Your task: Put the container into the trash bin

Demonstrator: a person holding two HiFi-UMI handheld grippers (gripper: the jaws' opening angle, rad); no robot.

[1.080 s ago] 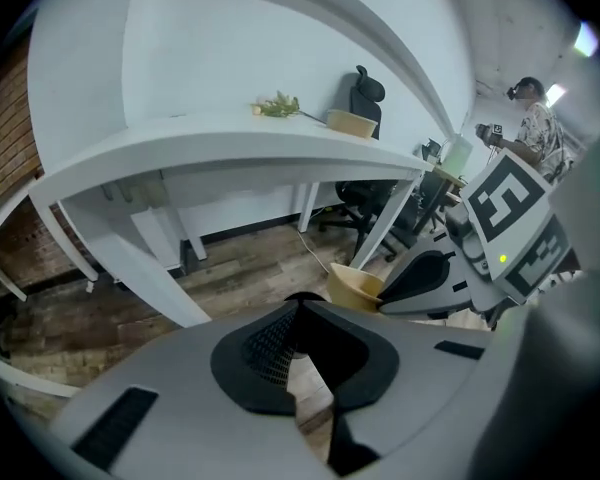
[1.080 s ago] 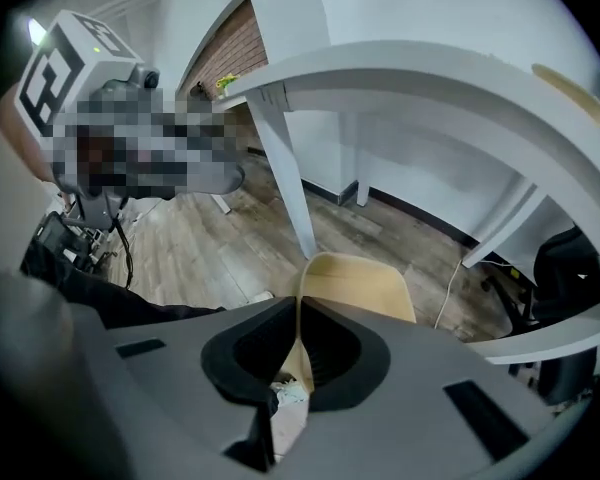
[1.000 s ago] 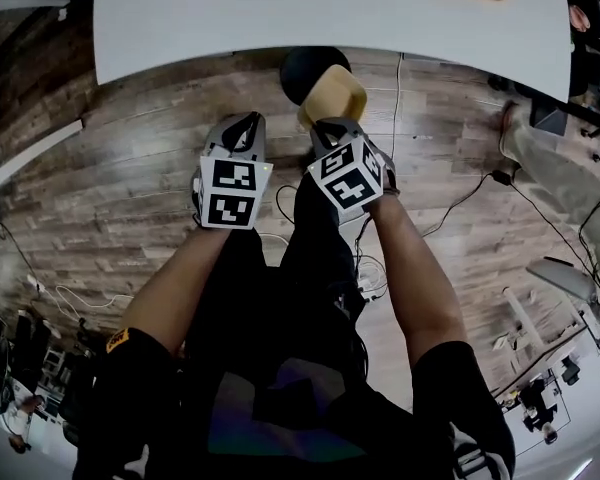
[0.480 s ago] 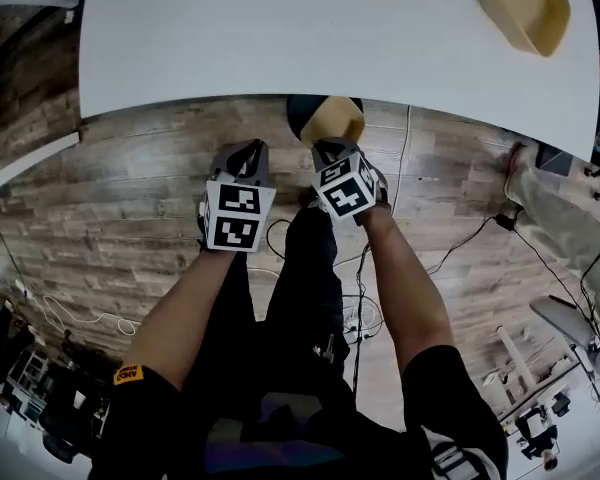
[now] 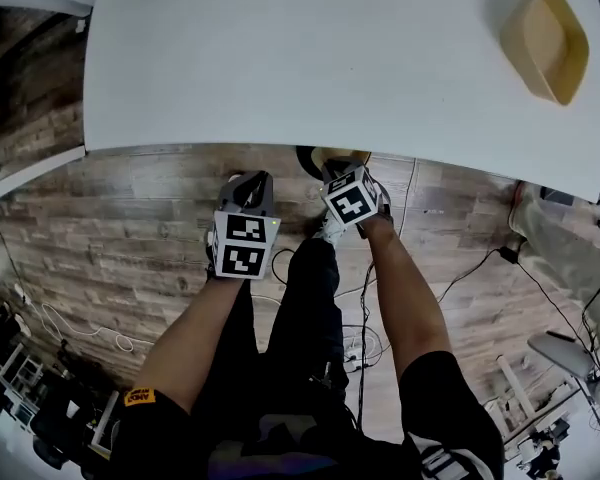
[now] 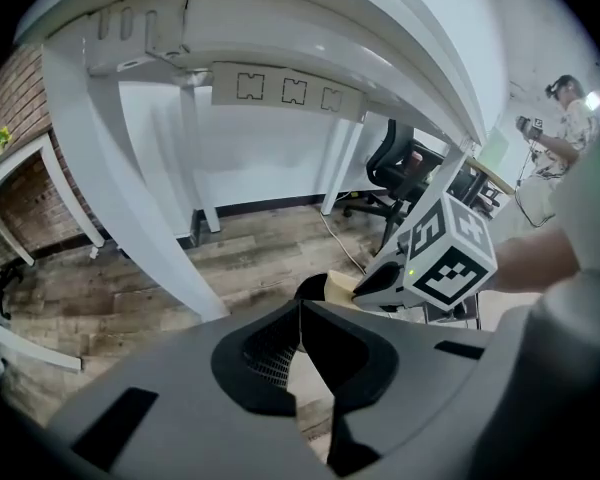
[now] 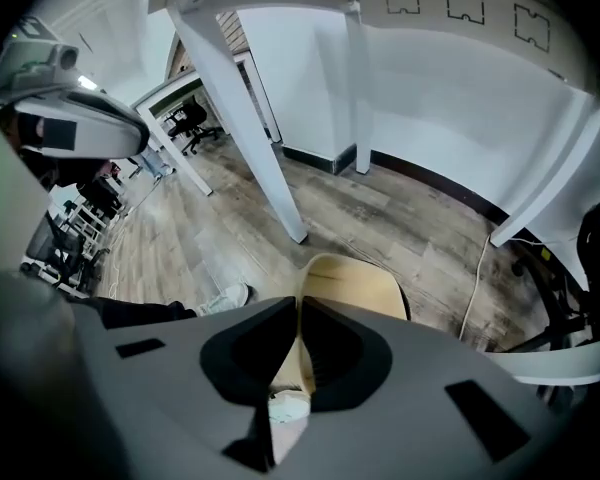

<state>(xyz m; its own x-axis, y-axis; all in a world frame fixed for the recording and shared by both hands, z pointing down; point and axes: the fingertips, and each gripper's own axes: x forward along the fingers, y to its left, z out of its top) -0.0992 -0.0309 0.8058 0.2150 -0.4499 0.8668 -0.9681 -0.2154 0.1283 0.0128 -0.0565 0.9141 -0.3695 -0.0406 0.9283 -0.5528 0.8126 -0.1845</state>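
Wood-grain plank flooring [image 5: 120, 218] runs under a smooth white bench [image 5: 280, 58], whose front edge hides most of what we handle. Our right tool [image 5: 338, 165] is clenched on the thin wall of a tan, matte container [image 5: 344, 155] with rounded corners. From the head view only a sliver of it peeks out past the bench edge. Beneath it the black trash bin [image 5: 307, 161] shows as a dark curved patch, the rest covered by the bench and the container. The right gripper view shows the jaws pinching the container's wall, its pale hollow facing us and the bin's dark lip curving along its right side. We cannot tell whether container and bin touch. Our left tool [image 5: 250, 178] is clenched on nothing, its ribbed dark pads pressed together, and it hangs just beside the right tool above the floor. A second tan container [image 5: 547, 40], a shallow tray with soft corners, lies well apart on the bench's far right.
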